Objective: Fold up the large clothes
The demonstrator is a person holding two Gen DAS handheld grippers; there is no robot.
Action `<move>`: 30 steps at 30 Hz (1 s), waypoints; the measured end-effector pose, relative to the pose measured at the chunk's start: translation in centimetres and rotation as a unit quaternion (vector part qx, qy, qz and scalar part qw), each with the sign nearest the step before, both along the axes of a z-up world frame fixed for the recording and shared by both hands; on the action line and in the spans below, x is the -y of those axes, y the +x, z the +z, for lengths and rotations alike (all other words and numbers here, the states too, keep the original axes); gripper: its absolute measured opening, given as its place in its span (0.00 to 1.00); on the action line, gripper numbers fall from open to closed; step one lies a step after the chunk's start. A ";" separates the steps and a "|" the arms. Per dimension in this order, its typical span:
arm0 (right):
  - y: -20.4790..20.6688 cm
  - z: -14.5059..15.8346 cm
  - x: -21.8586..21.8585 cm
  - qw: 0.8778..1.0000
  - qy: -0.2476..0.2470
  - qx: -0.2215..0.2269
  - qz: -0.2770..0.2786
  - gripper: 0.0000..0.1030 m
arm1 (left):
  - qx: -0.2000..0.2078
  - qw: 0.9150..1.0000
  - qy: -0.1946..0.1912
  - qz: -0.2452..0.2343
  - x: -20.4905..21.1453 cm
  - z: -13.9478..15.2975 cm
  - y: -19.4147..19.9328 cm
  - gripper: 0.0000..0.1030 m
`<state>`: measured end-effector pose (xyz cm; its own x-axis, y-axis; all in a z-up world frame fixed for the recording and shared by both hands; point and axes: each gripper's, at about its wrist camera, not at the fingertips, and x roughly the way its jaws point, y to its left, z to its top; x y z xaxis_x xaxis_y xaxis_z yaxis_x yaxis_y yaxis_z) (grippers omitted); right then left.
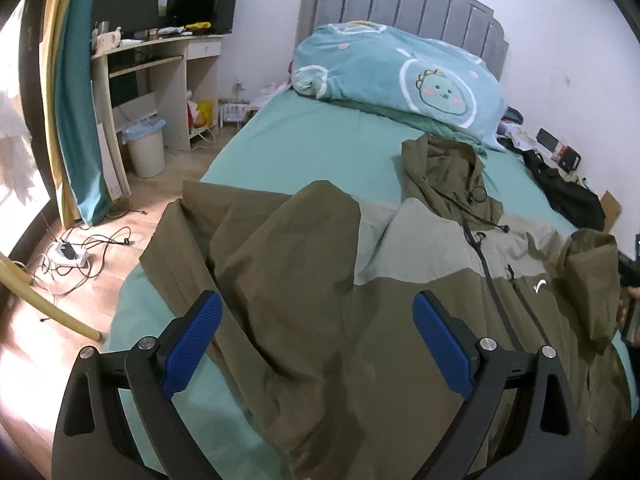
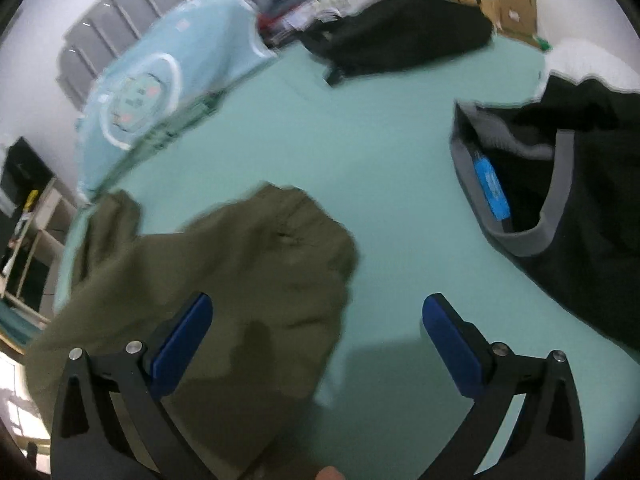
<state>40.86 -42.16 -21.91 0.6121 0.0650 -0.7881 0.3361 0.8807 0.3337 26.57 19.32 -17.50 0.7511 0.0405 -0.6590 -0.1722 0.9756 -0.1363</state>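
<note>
Olive hooded jacket (image 1: 360, 300) lies spread on the green bed (image 1: 312, 140), filling lower centre of frame. Left claw (image 1: 318, 340) and right claw (image 2: 316, 344) both wide open, gripping nothing. Risk: loose folded-over sleeve (image 2: 240, 264) slides open, slick fabric.

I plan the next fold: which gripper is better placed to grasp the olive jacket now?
Probably left: the left gripper hangs open over the olive jacket, while the right gripper is half over bare sheet.
</note>
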 end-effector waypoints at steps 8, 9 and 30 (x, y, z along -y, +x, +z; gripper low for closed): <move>3.2 -2.6 -1.3 0.997 0.010 -0.019 0.075 0.10 | -0.031 0.999 0.033 0.001 0.7 -2.4 1.0 0.95; 2.8 -1.9 -1.6 0.996 0.015 -0.009 0.083 0.10 | -0.030 0.999 0.037 -0.001 0.8 -2.4 0.9 0.95; -13.2 23.3 -27.0 0.943 -0.037 0.213 0.254 0.06 | 0.007 0.998 0.023 0.050 -4.6 3.5 -2.1 0.95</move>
<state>27.64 -15.13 1.34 0.7785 0.3891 -0.4925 -0.2855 0.9183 0.2743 24.44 23.93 -14.02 0.7508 0.1454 -0.6444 -0.2669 0.9591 -0.0945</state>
